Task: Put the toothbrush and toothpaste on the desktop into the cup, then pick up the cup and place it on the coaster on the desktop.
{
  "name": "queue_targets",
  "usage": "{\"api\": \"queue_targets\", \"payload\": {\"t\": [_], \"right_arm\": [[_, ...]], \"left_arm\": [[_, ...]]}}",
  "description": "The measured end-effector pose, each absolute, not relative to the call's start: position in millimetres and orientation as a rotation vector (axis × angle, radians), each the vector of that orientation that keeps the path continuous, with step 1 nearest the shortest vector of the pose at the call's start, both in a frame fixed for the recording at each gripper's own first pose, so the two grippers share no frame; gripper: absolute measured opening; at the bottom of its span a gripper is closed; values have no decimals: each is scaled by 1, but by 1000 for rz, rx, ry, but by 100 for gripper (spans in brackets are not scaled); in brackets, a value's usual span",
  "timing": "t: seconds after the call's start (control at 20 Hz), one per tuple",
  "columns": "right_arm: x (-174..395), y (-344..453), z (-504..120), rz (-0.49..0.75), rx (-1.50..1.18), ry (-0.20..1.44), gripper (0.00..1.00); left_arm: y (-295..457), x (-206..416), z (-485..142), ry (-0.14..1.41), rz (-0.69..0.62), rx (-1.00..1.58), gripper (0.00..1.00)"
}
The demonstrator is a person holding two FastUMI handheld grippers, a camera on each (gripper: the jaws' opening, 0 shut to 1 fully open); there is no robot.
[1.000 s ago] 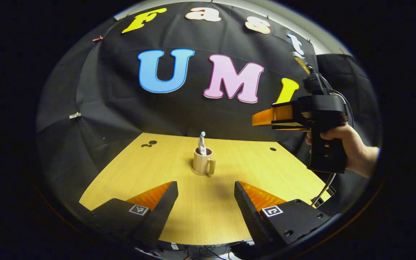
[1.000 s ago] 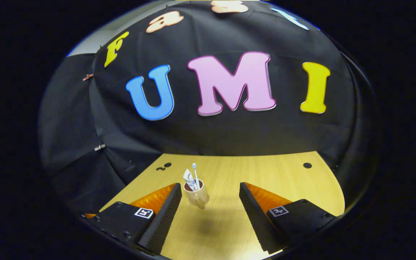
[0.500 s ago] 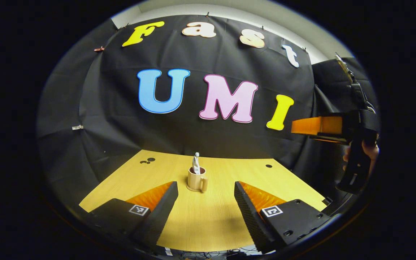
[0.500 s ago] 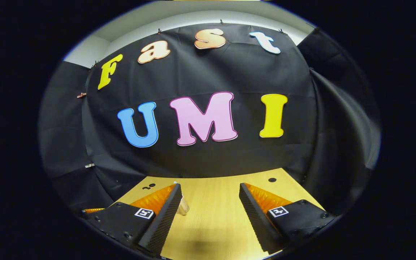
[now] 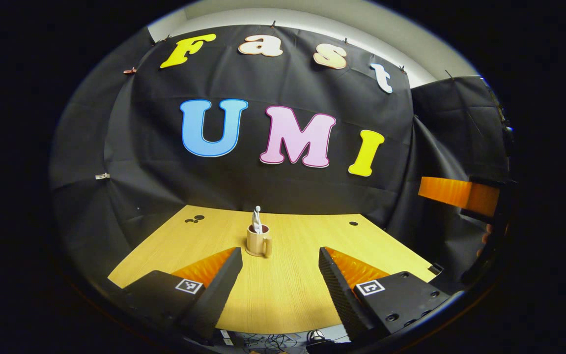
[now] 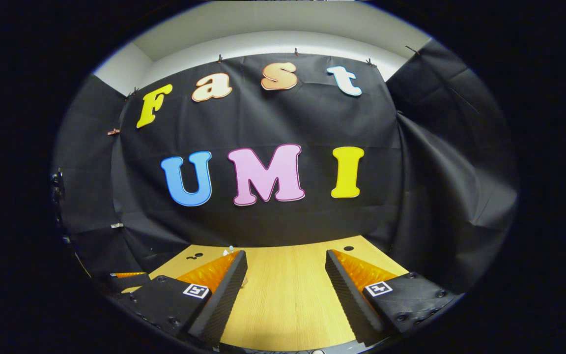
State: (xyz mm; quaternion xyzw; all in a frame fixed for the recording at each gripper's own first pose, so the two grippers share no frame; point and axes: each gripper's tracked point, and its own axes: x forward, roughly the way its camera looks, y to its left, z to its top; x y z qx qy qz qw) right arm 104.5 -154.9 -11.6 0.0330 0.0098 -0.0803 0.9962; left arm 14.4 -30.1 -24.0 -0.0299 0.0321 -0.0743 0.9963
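Wooden desk [image 5: 293, 295] carries the loaded cup [image 5: 257, 241] upright, far off; I hold both grippers, left gripper [image 5: 279, 280] and right gripper [image 6: 285, 285], wide open, empty, clear of it.

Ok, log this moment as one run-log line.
left gripper: open, empty | right gripper: open, empty | cup: upright on desktop, apart from both grippers | toothbrush, toothpaste: in cup | coaster: cannot tell
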Motion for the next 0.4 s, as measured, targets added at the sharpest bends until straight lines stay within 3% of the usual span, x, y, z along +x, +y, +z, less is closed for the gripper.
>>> {"api": "queue_targets", "payload": {"t": [0.4], "right_arm": [[102,-136,-27,-109,121,69,98]], "left_arm": [[-30,2,-31,70,-151,-41,98]]}}
